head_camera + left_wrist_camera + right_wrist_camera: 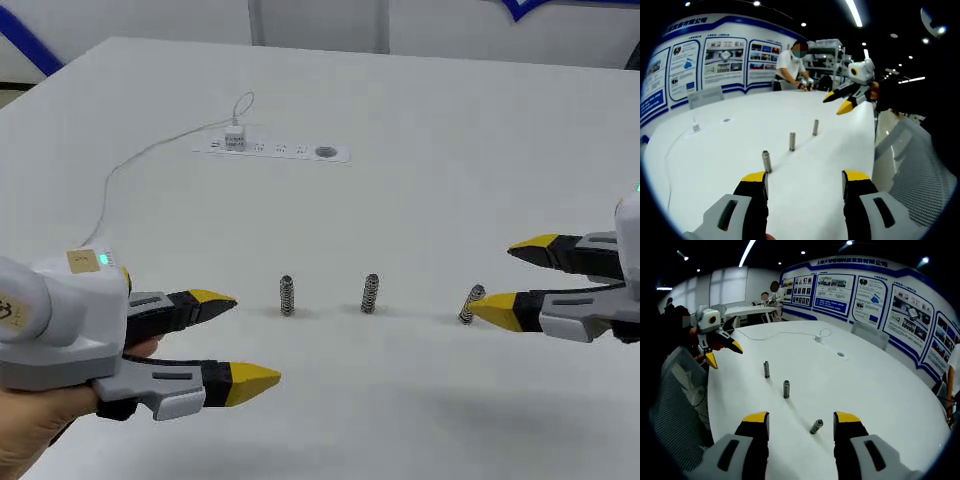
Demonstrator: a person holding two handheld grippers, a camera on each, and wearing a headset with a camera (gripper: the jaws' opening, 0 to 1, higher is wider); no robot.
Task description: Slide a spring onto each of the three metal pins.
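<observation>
Springs in a row on the table: middle spring upright, left spring beside it upright, right spring leaning. Left gripper and right gripper flank the middle spring, both released and empty; the leaning spring probably needs gentle straightening to seat

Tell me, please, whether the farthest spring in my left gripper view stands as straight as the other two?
Observer: No. In the head view the third spring, beside the right gripper, leans, while the middle spring and the first spring stand upright.
Operator: Thank you. Is the right gripper touching it?
Observer: It seems not. The right gripper view shows the third spring between that gripper's open jaws, with a gap to each tip.
</observation>
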